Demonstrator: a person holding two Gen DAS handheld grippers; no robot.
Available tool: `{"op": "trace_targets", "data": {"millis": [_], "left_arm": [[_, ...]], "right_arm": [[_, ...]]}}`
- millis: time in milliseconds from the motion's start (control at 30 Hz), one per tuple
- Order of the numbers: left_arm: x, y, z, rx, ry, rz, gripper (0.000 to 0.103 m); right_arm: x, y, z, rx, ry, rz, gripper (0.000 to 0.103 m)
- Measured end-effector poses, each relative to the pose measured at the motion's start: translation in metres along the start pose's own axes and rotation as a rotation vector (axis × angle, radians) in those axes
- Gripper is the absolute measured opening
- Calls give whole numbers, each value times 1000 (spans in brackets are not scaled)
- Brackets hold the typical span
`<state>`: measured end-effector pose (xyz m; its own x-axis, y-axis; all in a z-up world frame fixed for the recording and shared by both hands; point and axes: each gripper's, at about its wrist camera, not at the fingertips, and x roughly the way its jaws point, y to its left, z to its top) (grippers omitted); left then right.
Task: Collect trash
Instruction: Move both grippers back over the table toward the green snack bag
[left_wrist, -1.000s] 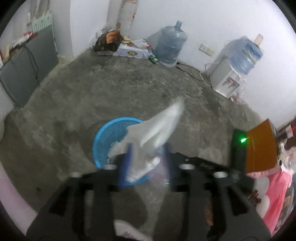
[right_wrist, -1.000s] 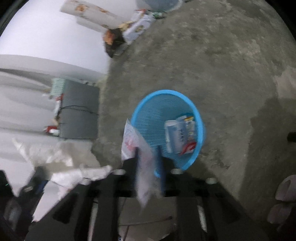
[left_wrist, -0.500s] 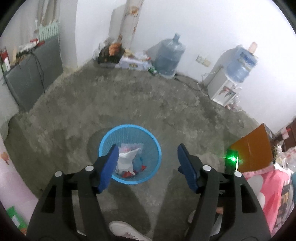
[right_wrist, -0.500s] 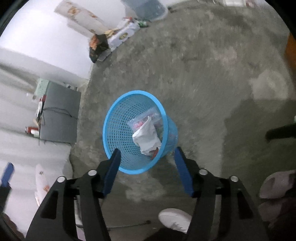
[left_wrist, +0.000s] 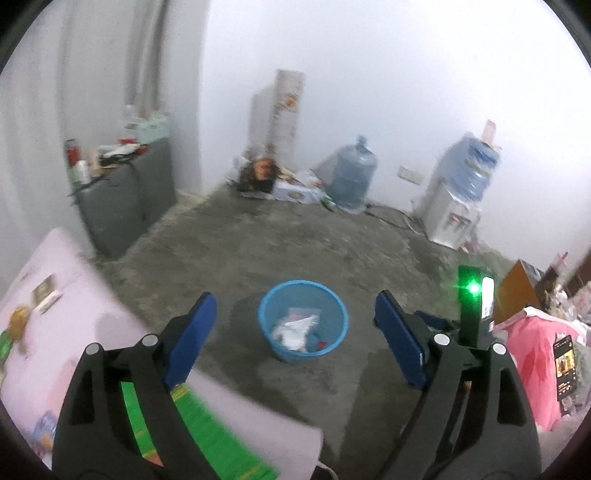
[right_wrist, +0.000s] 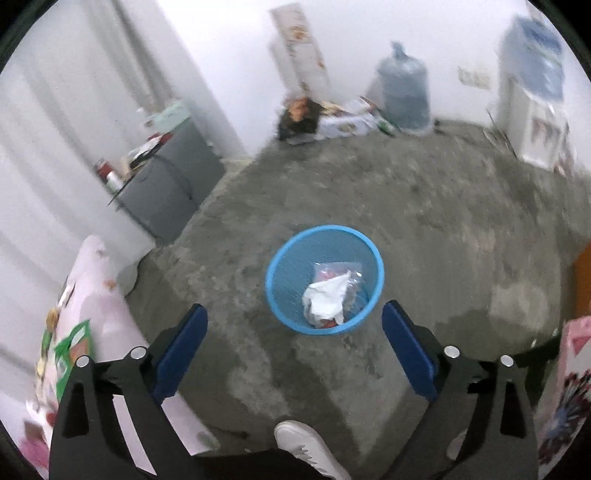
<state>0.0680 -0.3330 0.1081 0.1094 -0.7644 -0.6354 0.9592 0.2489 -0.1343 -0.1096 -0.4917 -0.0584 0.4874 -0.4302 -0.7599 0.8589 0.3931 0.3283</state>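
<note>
Since the earlier frames both hands have let go of their loads and lifted away: the white crumpled tissue (right_wrist: 327, 299) and the clear plastic wrapper (right_wrist: 338, 269) that were pinched a second ago now lie inside the blue basket (right_wrist: 280, 254) on the concrete floor (right_wrist: 443, 229). The left hand-held gripper (left_wrist: 295, 341) has just been opening and its blue pads stand wide apart with nothing between them; the right hand-held gripper (right_wrist: 295, 347) has likewise just been opening and is spread wide and empty, the basket seen well below and ahead through the gap. A white shoe (right_wrist: 310, 446) of the person shows at the bottom of the right wrist view. So this round of trash looks delivered. What is left, by my reading, lies on the pink bed (left_wrist: 66, 306) at the left, where a green packet (left_wrist: 207, 432) and a few small scraps rest, though blur keeps me from saying what each one is.
</note>
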Motion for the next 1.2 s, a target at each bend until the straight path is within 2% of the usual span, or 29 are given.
{"op": "trace_targets", "data": {"millis": [100,233,333,533,633,733,833,1000,1200], "left_arm": [[-39,21,-20,-44,-49,78,84],[-76,47,-48,-113,-83,136,84],[-99,65,-68,-172,-98,189,84],[-139,96,-100,-220,-131,306,84],[-160,115,-117,-268,-150,372,84],[-179,133,-135,-327,-162,425,84],[-190,148,-154,-379,-162,464,84],[-193,159,-188,-414,-134,484,84],[-177,152,-215,-347,-73,509,84]], "right_arm": [[-18,31,-3,-86,-29,-37,96],[-35,64,-12,-199,-53,-40,96],[-51,91,-21,-307,-96,-60,96],[-77,140,-34,-486,-183,-75,96],[-87,155,-36,-517,-200,10,96],[-96,167,-35,-530,-202,182,96],[-100,180,-38,-520,-186,275,96],[-91,202,-40,-503,-92,383,96],[-67,221,-49,-484,43,452,96]]}}
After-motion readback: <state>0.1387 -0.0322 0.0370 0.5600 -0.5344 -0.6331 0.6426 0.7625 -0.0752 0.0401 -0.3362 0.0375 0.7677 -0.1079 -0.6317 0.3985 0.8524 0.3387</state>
